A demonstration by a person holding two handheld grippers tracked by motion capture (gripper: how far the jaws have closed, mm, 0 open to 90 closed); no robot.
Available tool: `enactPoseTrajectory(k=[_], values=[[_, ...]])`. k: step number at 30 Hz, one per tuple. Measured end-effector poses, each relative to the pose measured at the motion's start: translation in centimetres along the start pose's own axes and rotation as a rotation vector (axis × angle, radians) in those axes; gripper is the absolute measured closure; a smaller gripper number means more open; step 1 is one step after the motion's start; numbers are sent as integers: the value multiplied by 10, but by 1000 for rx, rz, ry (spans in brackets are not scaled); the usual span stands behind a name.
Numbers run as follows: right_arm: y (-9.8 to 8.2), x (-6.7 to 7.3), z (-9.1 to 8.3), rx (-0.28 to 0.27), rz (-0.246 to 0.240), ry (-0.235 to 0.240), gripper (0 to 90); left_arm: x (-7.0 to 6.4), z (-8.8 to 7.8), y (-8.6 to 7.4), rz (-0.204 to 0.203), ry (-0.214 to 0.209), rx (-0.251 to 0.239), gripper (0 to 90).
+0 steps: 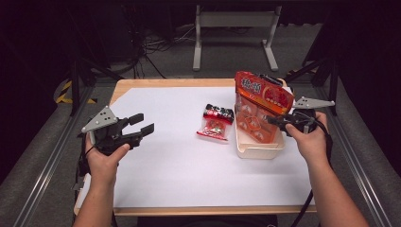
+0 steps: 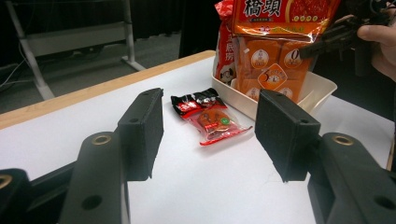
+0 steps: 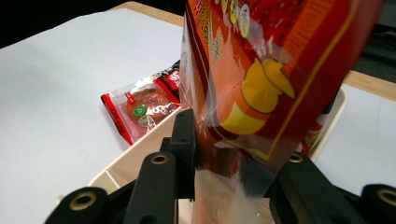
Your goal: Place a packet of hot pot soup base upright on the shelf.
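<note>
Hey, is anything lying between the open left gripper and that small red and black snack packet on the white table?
Nothing visible. The left gripper faces the small red and black snack packet across bare white table; the cream tray sits beyond it.

Orange-red bag [image 1: 263,101], cream tray [image 1: 257,150], red-black packet [image 1: 216,122]

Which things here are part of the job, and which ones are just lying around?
Part of the job:
- big orange bag, standing in the tray
- cream tray
- right gripper, shut on the bag
- small red packet, lying beside the tray, probably next

Just lying around:
- left gripper, open and holding nothing
- white sheet
- metal stand behind the table
</note>
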State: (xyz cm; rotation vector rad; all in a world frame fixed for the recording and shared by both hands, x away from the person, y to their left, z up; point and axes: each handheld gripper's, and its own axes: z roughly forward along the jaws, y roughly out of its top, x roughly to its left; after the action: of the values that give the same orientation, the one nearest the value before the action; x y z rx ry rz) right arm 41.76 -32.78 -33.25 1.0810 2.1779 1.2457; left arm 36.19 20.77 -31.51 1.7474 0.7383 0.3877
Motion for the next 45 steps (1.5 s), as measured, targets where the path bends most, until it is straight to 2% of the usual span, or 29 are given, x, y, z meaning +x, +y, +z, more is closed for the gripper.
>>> enactPoseTrajectory(k=[10, 15, 17, 18, 20, 24, 27, 29, 31, 34, 37, 42, 45], values=[[-15, -10, 0, 20, 48, -7, 702, 0, 4, 0, -2, -11, 8, 432], [-21, -15, 0, 3, 72, -7, 701, 1, 6, -1, -9, -18, 15, 431], [-20, -16, 0, -1, 64, -11, 698, 2, 7, -1, -14, -22, 20, 429], [-20, -16, 0, -2, 60, -13, 696, 3, 8, -2, -31, -31, 22, 421], [-20, -16, 0, -5, 56, -16, 682, 5, 8, -2, -30, -31, 25, 417], [-21, -13, 1, -52, 75, -26, 564, 6, 10, -4, -37, -15, 33, 405], [-20, -10, -3, -92, 64, -70, 430, 6, 10, -4, -34, -2, 36, 392], [-20, -10, -7, -115, 69, -88, 375, 6, 10, -4, -37, 1, 37, 386], [-23, -10, -11, -136, 91, -90, 348, 6, 11, -4, -29, 4, 38, 377], [-28, -11, -18, -146, 95, -109, 326, 7, 14, -5, -20, 15, 46, 360], [-33, -11, -24, -147, 102, -97, 318, 8, 18, -5, -18, 18, 52, 356], [-34, -3, -32, -135, 61, -106, 297, 10, 24, -5, -19, 18, 63, 353], [-34, 3, -40, -136, 55, -99, 285, 12, 27, -5, -18, 19, 66, 343]])
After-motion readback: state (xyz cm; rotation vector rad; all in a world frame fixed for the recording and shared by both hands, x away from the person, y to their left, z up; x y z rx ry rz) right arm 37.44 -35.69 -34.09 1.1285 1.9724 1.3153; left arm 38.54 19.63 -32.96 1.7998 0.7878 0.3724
